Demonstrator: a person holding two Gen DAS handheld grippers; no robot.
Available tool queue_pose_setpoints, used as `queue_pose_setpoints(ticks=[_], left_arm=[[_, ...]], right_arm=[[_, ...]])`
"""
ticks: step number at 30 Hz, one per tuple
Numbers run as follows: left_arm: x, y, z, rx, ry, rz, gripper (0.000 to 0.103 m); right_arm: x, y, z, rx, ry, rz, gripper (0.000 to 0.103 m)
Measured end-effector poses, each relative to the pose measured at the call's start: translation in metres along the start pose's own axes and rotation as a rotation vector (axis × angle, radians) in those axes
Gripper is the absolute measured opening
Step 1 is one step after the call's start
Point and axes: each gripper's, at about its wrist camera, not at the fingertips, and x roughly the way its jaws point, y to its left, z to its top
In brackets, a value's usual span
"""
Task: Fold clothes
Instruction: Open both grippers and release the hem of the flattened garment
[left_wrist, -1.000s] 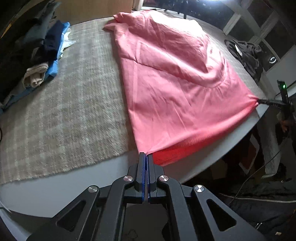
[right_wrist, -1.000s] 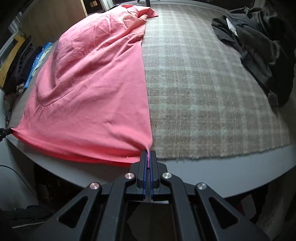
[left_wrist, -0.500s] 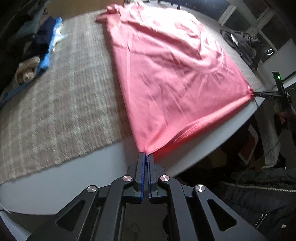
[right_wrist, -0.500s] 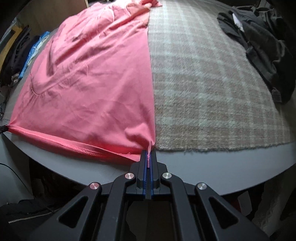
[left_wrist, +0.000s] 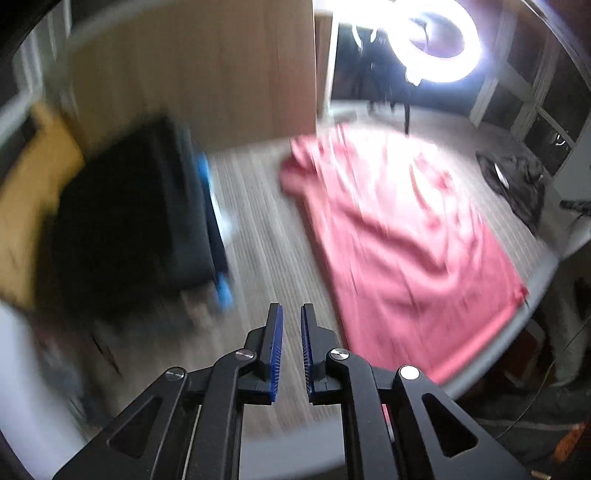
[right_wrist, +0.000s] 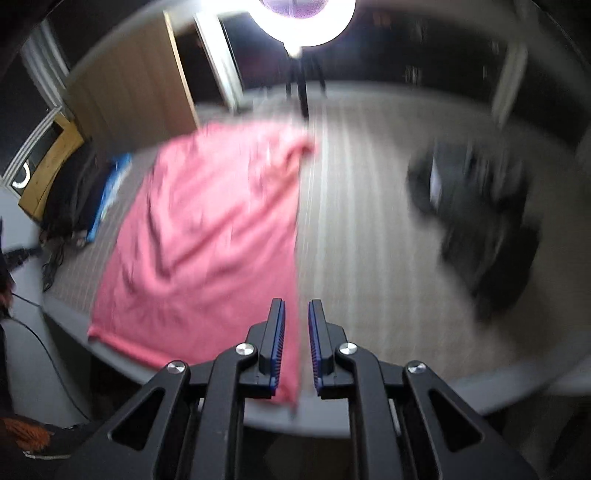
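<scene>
A pink garment lies spread flat on the plaid-covered table, its hem hanging a little over the near edge. The same pink garment fills the left half of the right wrist view. My left gripper hangs above the table, left of the garment's near corner, its jaws opening with nothing between them. Above the garment's right hem corner, my right gripper also has its jaws opening, and no cloth is pinched. Both views are blurred by motion.
A dark pile of clothes with blue pieces sits at the table's left. Another dark heap lies at the right. A bright ring lamp stands behind the table, and a wooden cabinet beside it.
Both grippers let go of the pink garment's hem corners and rose well above the table. The hem now lies slack at the table's near edge.
</scene>
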Motion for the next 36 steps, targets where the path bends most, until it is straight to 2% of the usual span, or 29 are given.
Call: queue_pose_setpoints(ticks=[2,4,6,8,10,12,16,17,21,25,29,33,36], left_arm=[[-0.002,-0.002,0.039,0.014,-0.058,0.028,0.01],[0.009,-0.013,0.059,0.029,-0.072,0.002,0.01],[0.023,-0.029,0.064,0.052,-0.049,-0.025,0.01],[0.046,-0.056,0.058,0.096,0.003,-0.064,0.01],[0.068,-0.08,0.04,0.103,0.06,-0.161,0.01],[0.086,-0.101,0.021,0.098,0.112,-0.223,0.01],[0.12,-0.153,-0.036,0.119,0.238,-0.341,0.01],[0.123,-0.162,-0.046,0.123,0.255,-0.35,0.01],[0.128,-0.19,-0.082,0.159,0.301,-0.342,0.01],[0.132,-0.212,-0.106,0.211,0.328,-0.343,0.01],[0.136,-0.22,-0.114,0.24,0.33,-0.325,0.01],[0.145,-0.225,-0.126,0.253,0.38,-0.334,0.01],[0.131,-0.224,-0.151,0.246,0.465,-0.414,0.01]], right_arm=[[-0.005,0.002,0.039,-0.051,-0.054,-0.006,0.034],[-0.002,0.001,0.054,-0.068,-0.073,0.014,0.034],[0.021,0.007,0.052,-0.093,-0.038,0.059,0.034],[0.046,0.018,0.035,-0.132,0.018,0.091,0.033],[0.074,0.029,0.005,-0.166,0.094,0.142,0.031],[0.106,0.045,-0.034,-0.198,0.192,0.213,0.029],[0.143,0.063,-0.092,-0.226,0.29,0.245,0.029],[0.15,0.067,-0.104,-0.225,0.304,0.249,0.029],[0.151,0.08,-0.126,-0.253,0.26,0.186,0.028],[0.149,0.093,-0.14,-0.3,0.232,0.129,0.029],[0.151,0.094,-0.145,-0.28,0.241,0.115,0.028],[0.152,0.094,-0.155,-0.269,0.277,0.108,0.029],[0.14,0.095,-0.174,-0.295,0.367,0.158,0.028]])
